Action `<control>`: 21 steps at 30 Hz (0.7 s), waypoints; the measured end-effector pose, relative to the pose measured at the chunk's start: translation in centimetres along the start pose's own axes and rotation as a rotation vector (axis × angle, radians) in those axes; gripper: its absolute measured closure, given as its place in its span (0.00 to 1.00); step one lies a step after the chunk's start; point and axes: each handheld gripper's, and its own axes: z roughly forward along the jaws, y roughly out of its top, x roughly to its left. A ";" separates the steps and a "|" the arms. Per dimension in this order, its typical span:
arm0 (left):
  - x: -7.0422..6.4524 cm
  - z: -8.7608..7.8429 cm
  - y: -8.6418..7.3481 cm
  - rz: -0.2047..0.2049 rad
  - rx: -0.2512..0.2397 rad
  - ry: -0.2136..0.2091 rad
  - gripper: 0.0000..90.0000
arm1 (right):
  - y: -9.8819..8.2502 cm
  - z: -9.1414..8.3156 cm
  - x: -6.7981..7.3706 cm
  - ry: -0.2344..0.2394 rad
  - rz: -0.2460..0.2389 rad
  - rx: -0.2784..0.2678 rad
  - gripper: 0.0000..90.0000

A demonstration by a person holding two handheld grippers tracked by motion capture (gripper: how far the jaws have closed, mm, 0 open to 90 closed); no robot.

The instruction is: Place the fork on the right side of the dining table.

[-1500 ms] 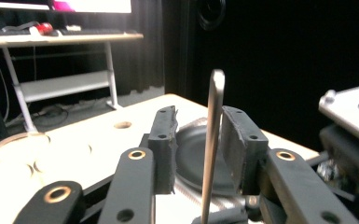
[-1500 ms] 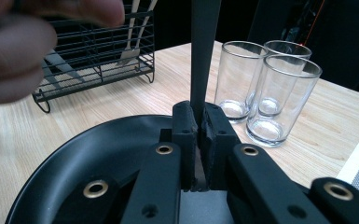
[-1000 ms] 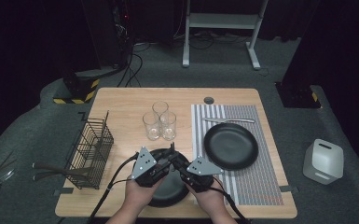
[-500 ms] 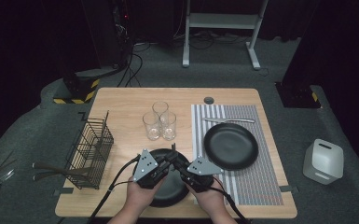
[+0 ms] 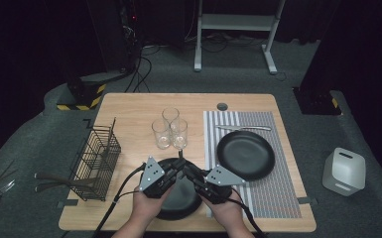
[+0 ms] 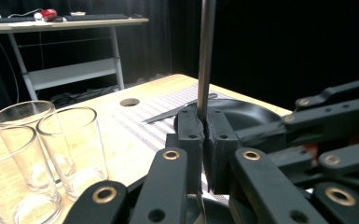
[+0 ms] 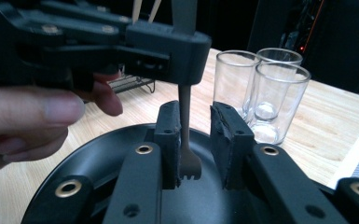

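Observation:
A metal fork (image 7: 189, 163) hangs upright, tines down, just above a black plate (image 5: 178, 206) at the table's near edge. My left gripper (image 6: 204, 123) is shut on the fork's handle (image 6: 206, 56), and it shows in the right gripper view (image 7: 168, 51) as the upper clamp. My right gripper (image 7: 196, 123) has just been opening. The fork's neck stands between its pads (image 7: 231, 135), close to the left one, with a gap on the right. In the high view the left gripper (image 5: 178, 166) and the right gripper (image 5: 187, 172) meet tip to tip over the plate.
Three empty glasses (image 5: 170, 130) stand just beyond the grippers. A second black plate (image 5: 245, 154) and a knife (image 5: 243, 128) lie on a striped mat (image 5: 278, 198) to the right. A wire basket (image 5: 96, 161) sits at the left edge. A white container (image 5: 344, 171) is on the floor.

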 end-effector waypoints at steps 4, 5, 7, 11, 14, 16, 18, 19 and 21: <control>0.0 0.1 -0.2 0.007 0.008 0.008 0.96 | 0.4 -0.5 -0.1 -0.014 0.005 -0.015 0.79; 0.0 0.1 -0.3 0.008 0.009 0.008 0.96 | 0.5 -0.6 -0.1 -0.016 0.005 -0.020 0.79; 0.0 0.1 -0.4 0.010 0.010 0.010 0.96 | 0.7 -0.8 -0.1 -0.020 0.007 -0.027 0.77; -0.1 0.2 -0.5 -0.002 0.005 -0.002 0.96 | 1.2 -1.3 -0.2 -0.027 0.009 -0.047 0.75; -0.3 0.4 -0.6 0.000 0.006 -0.008 0.96 | 1.6 -1.4 -0.4 -0.032 0.008 -0.058 0.73; -0.3 0.4 -0.7 0.003 0.009 -0.008 0.96 | 1.9 -1.6 -0.5 -0.030 0.014 -0.065 0.72; -0.3 0.5 -0.8 0.005 0.013 -0.010 0.96 | 2.2 -1.7 -0.6 -0.032 0.013 -0.075 0.71; -0.4 0.6 -0.8 0.003 0.011 -0.013 0.96 | 2.4 -1.8 -0.6 -0.030 0.015 -0.078 0.71; -0.4 0.7 -0.9 0.004 0.014 -0.017 0.96 | 2.6 -1.8 -0.6 -0.036 0.010 -0.084 0.71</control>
